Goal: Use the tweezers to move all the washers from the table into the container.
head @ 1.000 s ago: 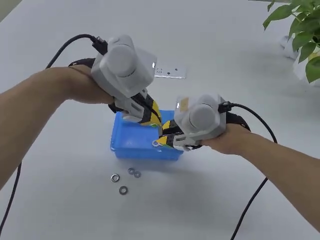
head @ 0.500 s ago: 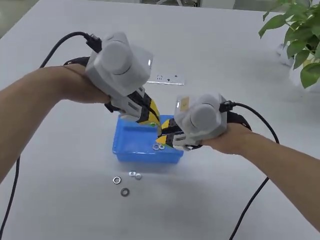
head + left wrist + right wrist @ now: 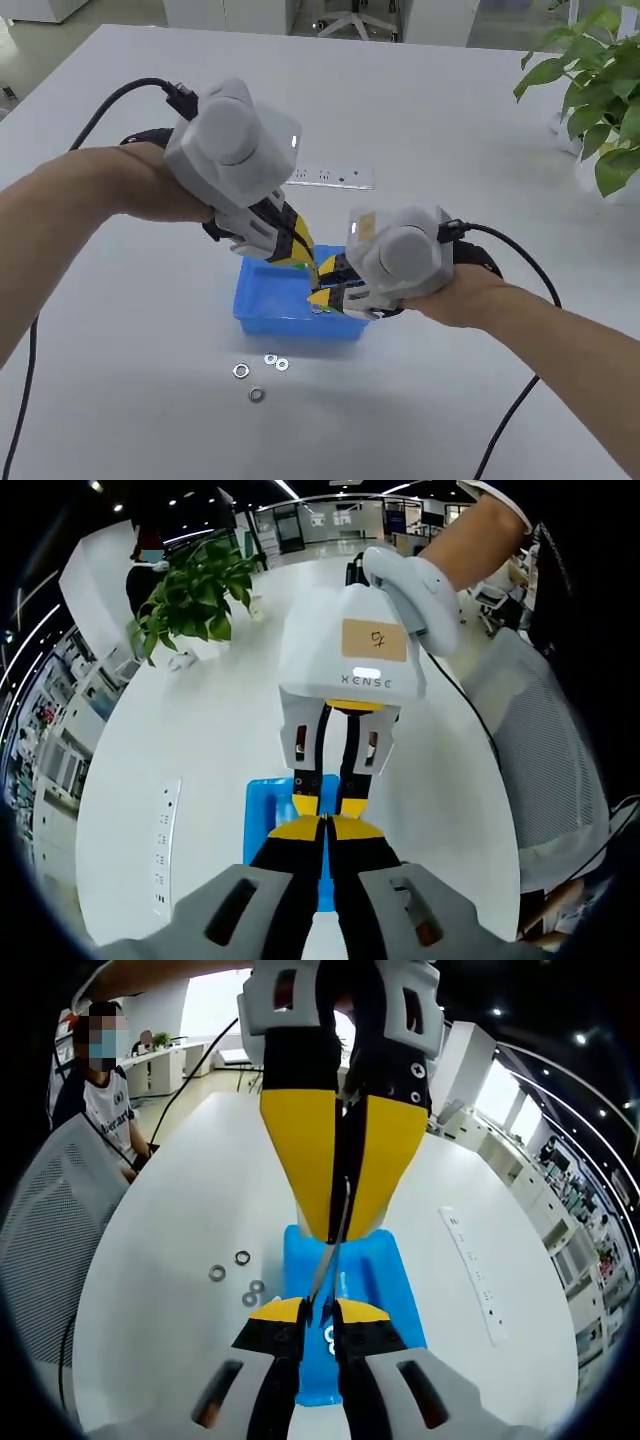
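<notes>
Over the blue container (image 3: 262, 312) on the white table (image 3: 450, 120), the left claw (image 3: 298, 252) is gripping the tweezers (image 3: 341, 1200) with its jaws pressed together. The right claw (image 3: 320, 296) is bracketing the tweezers' tips, its jaws standing narrowly apart; whether they are squeezing the blades cannot be told. Two washers (image 3: 330, 1338) are lying side by side on the container floor just below those tips, where a second ago a single ring was showing at the claws by the near wall. Both claws are staying above the container; the shift across the head view is coming from the headset tilting, not from the things. The drop is looking finished. Four loose washers (image 3: 270, 360) are still sitting in the same cluster on the table just in front of the container, so the tweezers are probably heading there next, with most of the job still waiting.
</notes>
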The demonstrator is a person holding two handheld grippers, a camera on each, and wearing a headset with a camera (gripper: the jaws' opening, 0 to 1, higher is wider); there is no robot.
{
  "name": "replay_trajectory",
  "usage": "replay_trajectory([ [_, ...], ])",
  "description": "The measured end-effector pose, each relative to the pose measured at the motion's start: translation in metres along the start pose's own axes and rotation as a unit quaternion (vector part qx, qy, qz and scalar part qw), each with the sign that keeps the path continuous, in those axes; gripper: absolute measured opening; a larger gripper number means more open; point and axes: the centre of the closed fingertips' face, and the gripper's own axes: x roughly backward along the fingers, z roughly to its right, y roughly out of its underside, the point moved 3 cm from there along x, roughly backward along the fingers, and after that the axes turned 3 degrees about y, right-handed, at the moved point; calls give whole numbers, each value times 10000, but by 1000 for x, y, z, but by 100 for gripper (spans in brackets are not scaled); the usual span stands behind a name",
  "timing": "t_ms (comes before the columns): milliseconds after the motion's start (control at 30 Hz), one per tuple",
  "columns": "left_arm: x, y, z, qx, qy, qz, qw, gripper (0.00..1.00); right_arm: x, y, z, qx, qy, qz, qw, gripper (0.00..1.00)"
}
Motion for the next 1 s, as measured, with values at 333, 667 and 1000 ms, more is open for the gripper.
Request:
replay_trajectory([
  [333, 4, 7, 17, 40, 45, -96, 9999, 5, -1, -5, -17, 10, -85, 12, 10000, 13],
  [667, 1, 18, 32, 50, 94, -238, 9997, 5, -10, -7, -34, 45, -232, 17, 9997, 13],
  [1000, -5, 32, 46, 111, 151, -314, 9993, 5, -22, -5, -52, 20, -411, 33, 9991, 13],
])
